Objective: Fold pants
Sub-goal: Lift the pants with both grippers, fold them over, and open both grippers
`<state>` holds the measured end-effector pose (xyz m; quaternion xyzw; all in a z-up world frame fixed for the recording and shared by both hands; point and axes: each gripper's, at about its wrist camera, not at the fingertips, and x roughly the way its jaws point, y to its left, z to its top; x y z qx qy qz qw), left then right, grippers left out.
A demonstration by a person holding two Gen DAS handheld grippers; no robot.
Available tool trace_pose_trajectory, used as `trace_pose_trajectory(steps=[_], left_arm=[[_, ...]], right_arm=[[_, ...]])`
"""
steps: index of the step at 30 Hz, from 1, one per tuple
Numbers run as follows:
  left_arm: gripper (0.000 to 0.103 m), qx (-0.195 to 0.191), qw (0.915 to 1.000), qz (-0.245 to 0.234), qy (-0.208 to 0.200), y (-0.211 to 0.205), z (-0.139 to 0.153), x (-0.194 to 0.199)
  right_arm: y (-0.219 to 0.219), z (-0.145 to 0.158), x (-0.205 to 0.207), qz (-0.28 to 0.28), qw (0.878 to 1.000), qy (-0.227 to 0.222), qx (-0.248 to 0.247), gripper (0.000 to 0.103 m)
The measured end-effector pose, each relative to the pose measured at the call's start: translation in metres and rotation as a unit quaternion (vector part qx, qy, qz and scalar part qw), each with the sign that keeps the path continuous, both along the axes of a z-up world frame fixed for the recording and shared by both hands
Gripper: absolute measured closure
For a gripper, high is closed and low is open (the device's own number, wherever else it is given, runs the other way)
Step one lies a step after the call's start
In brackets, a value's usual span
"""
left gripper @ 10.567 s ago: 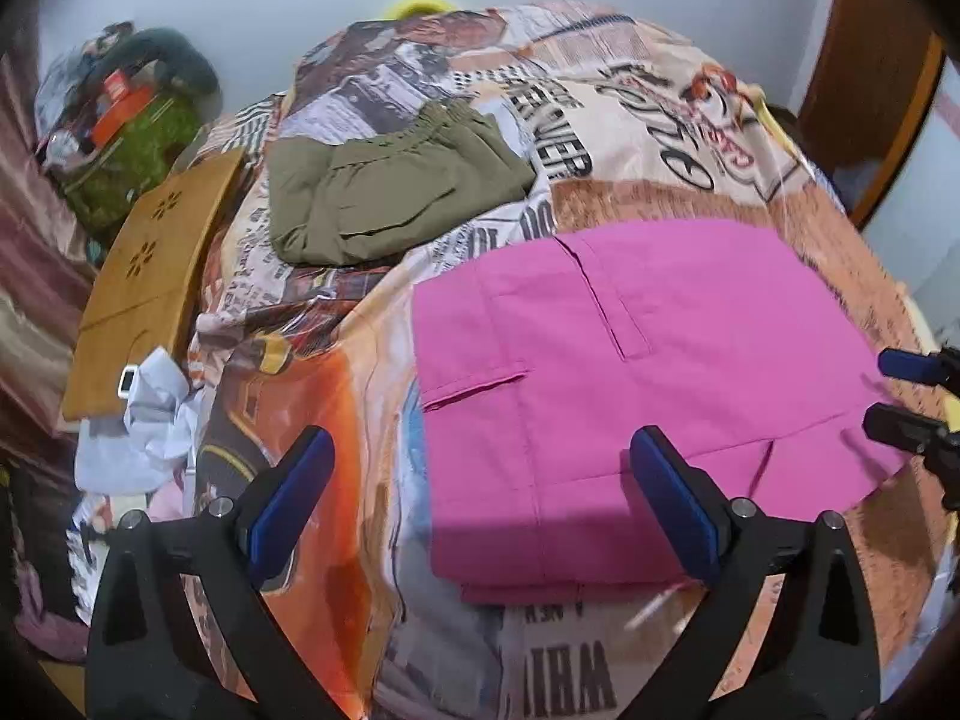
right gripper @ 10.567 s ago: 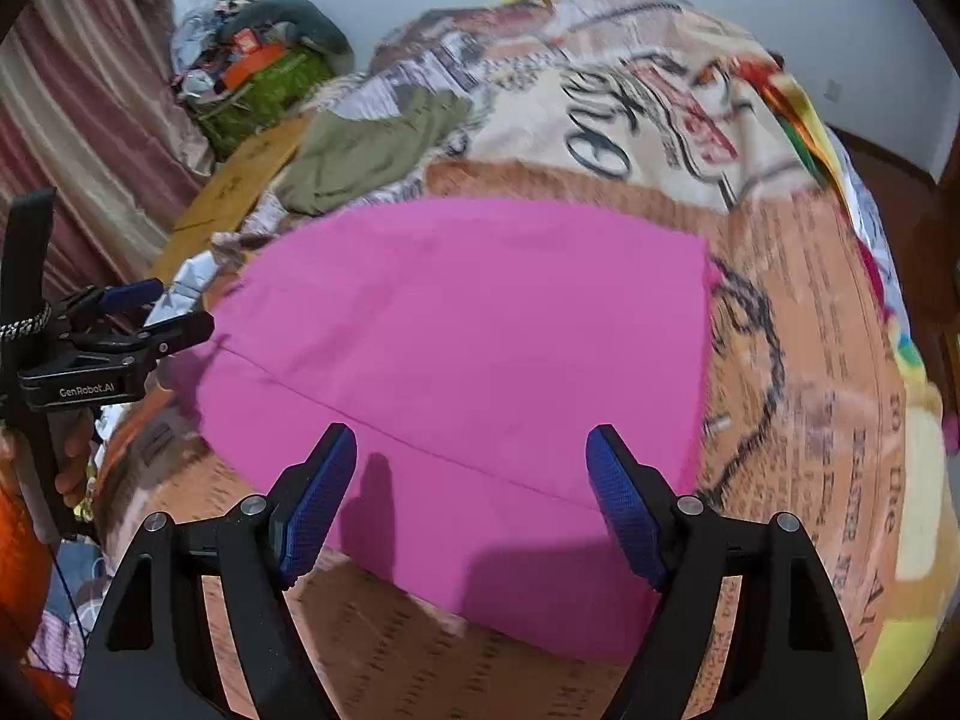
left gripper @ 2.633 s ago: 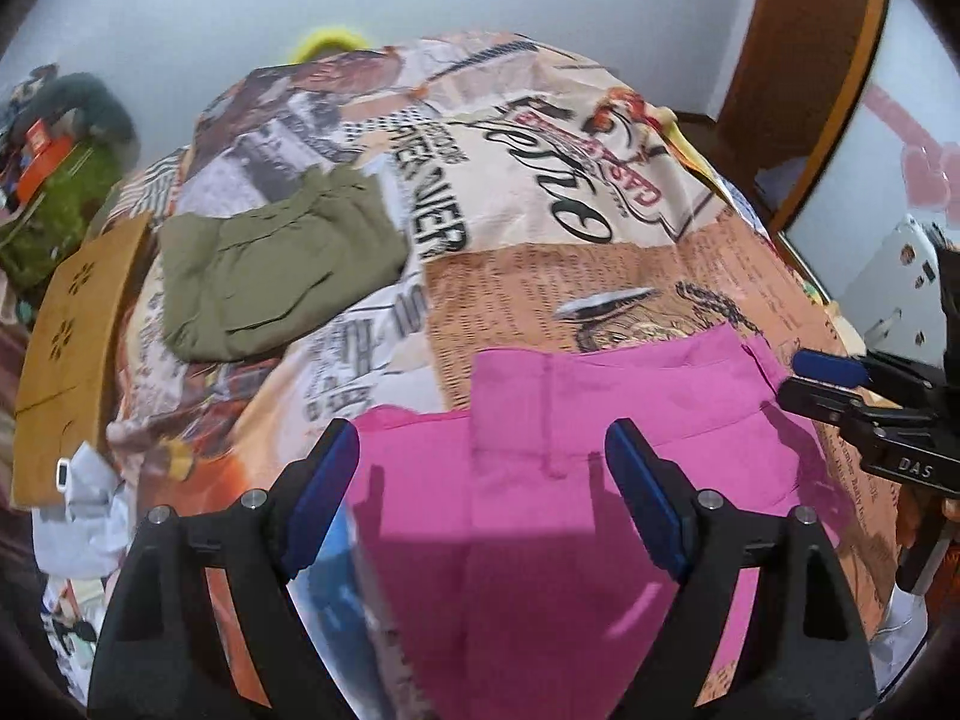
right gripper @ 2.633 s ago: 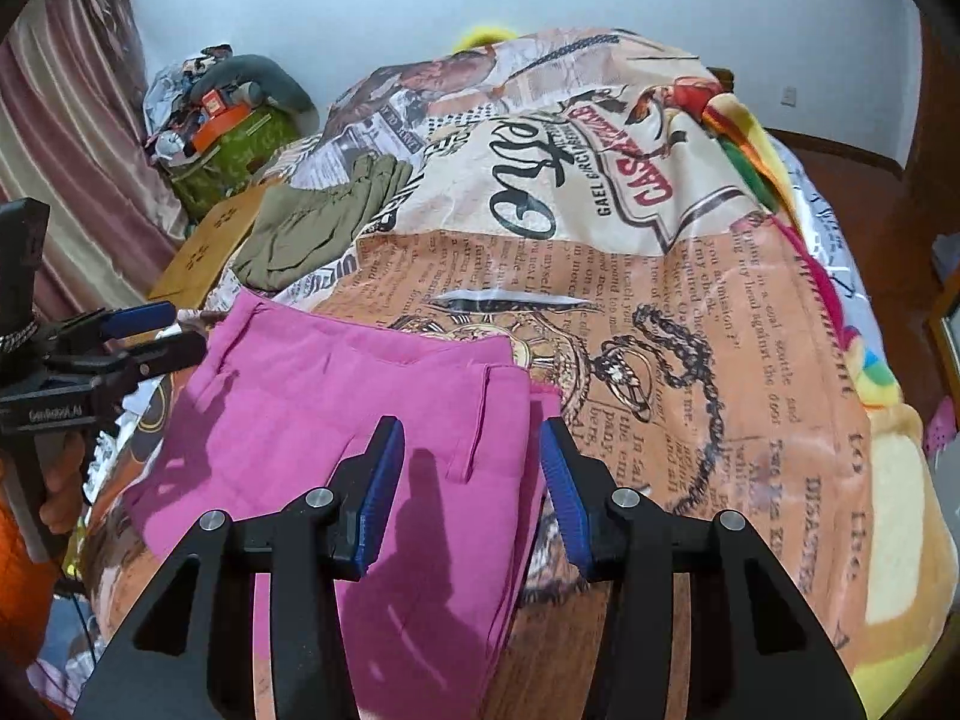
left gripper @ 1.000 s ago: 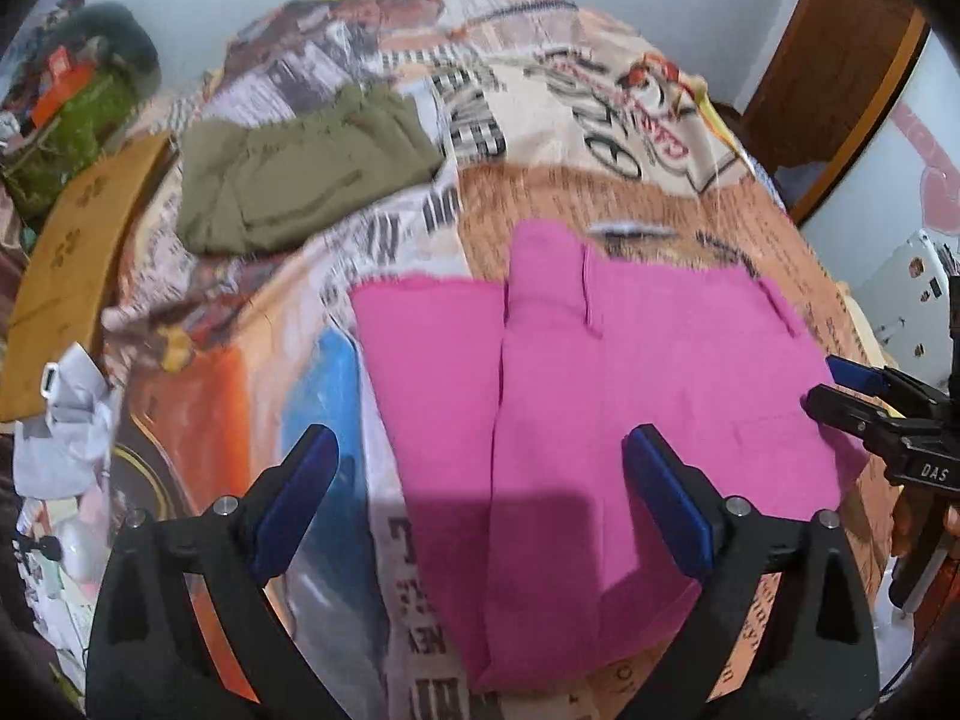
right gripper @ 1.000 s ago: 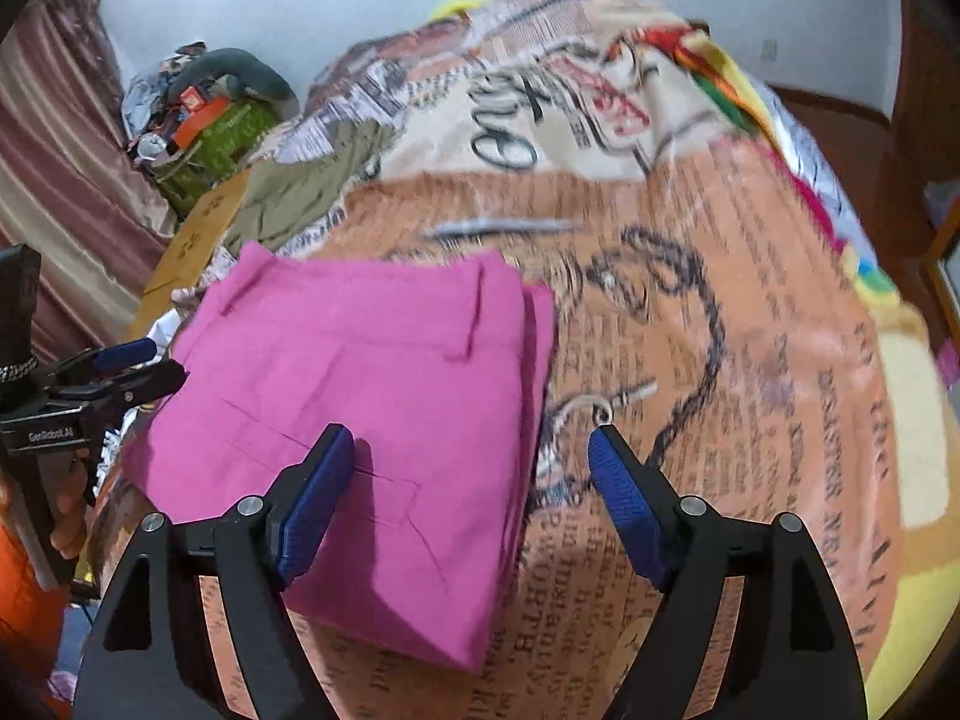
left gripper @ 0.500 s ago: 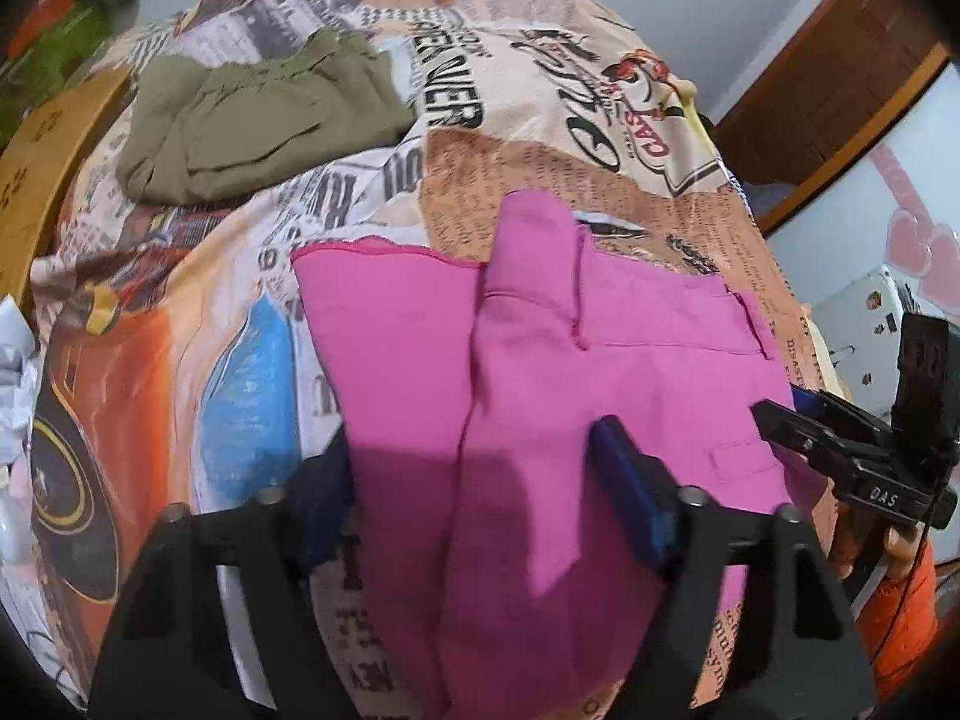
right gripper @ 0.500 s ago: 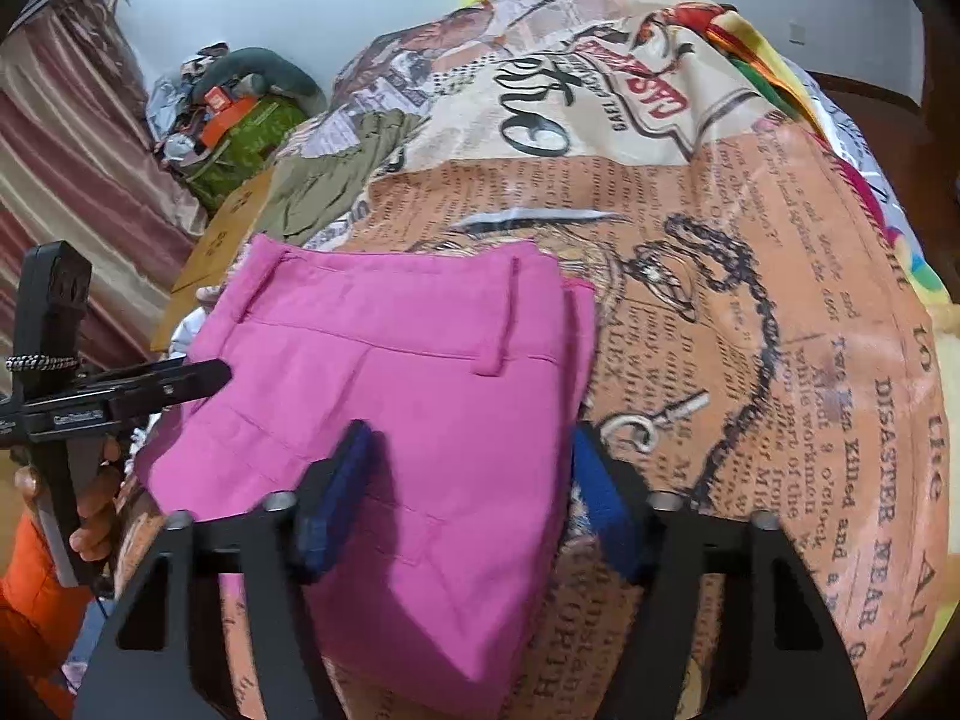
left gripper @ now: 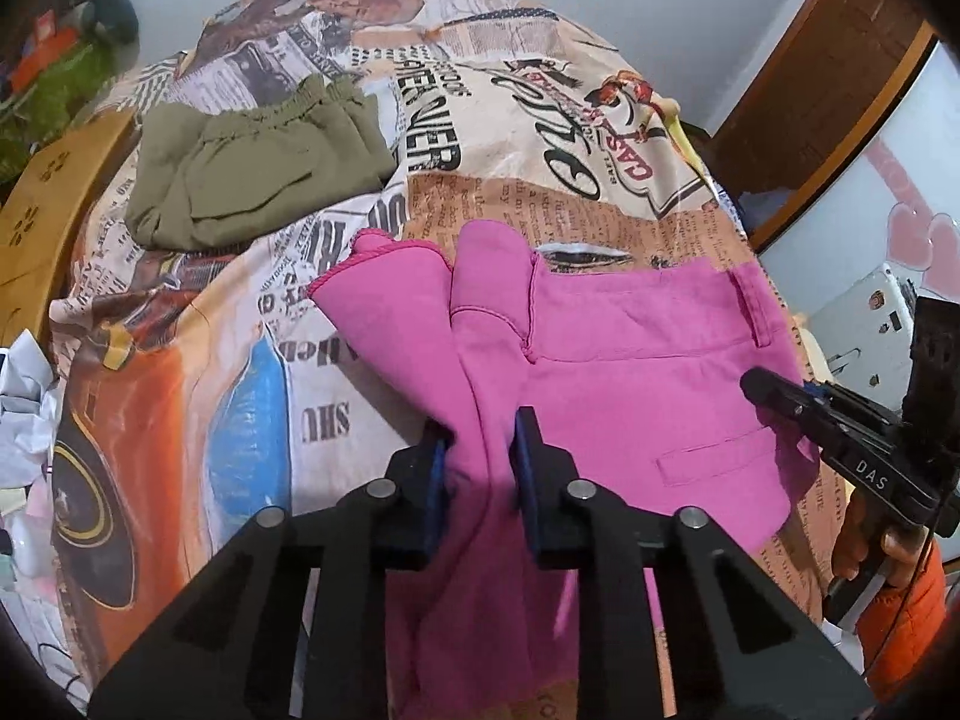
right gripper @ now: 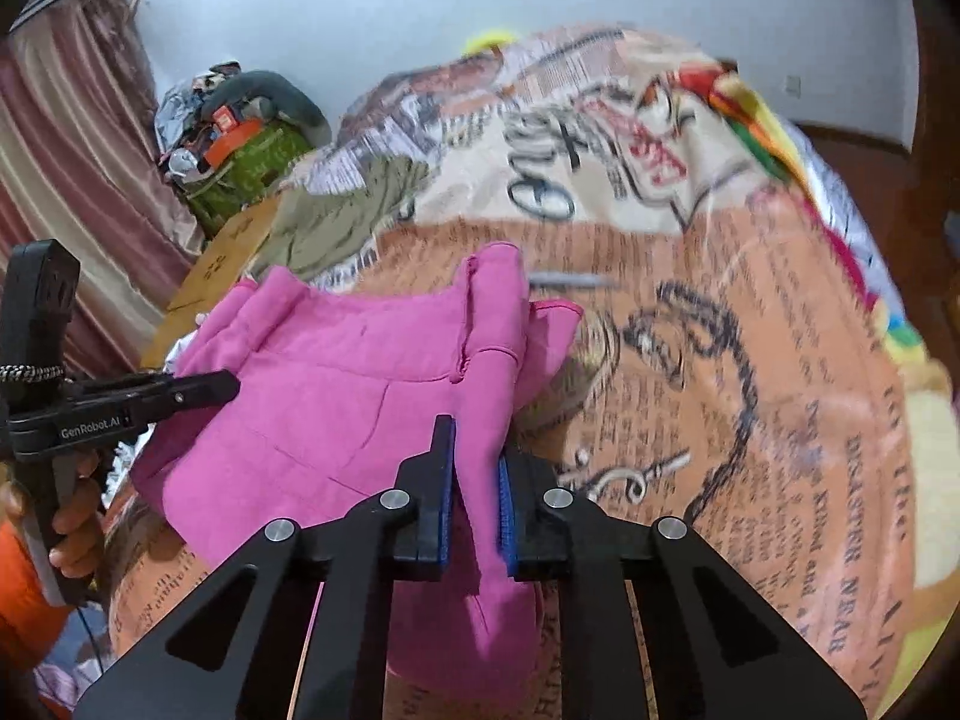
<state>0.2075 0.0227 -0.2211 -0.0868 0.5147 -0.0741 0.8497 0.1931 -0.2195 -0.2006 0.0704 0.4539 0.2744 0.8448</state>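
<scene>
The pink pants [left gripper: 630, 372] lie partly folded on a bed with a newspaper-print cover [left gripper: 240, 396]. My left gripper [left gripper: 480, 450] is shut on the near left edge of the pink pants and lifts it. My right gripper [right gripper: 477, 468] is shut on the near right edge of the pink pants [right gripper: 336, 396], which bunch up off the bed. The right gripper also shows at the right of the left wrist view [left gripper: 780, 402]. The left gripper shows at the left of the right wrist view [right gripper: 204, 387].
Folded olive-green pants [left gripper: 252, 174] lie at the far left of the bed. A wooden board [left gripper: 42, 210] leans at the bed's left edge. A pile of bags [right gripper: 240, 138] sits by the curtain [right gripper: 54, 180]. A wooden door [left gripper: 810, 96] stands at the right.
Both grippers were open over the pants and have shut on their near edges. The pink fabric now rises and bunches off the bed.
</scene>
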Motion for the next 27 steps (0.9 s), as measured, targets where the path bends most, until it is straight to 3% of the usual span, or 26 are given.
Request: trace_pose_trajectory(steps=[6,18,27], left_arm=[[0.084,0.010,0.9997,0.002,-0.024,0.006,0.021,-0.001],[0.084,0.063,0.9930,0.031,-0.095,0.042,0.071,0.026],[0.084,0.114,0.9841,0.064,-0.120,0.083,0.080,0.066]], right_arm=[[0.009,0.028,0.002,0.008,0.999,-0.047,-0.001,0.093],[0.056,0.067,0.042,0.032,0.995,-0.093,0.006,0.093],[0.109,0.076,0.090,0.047,0.993,-0.111,0.004,0.093]])
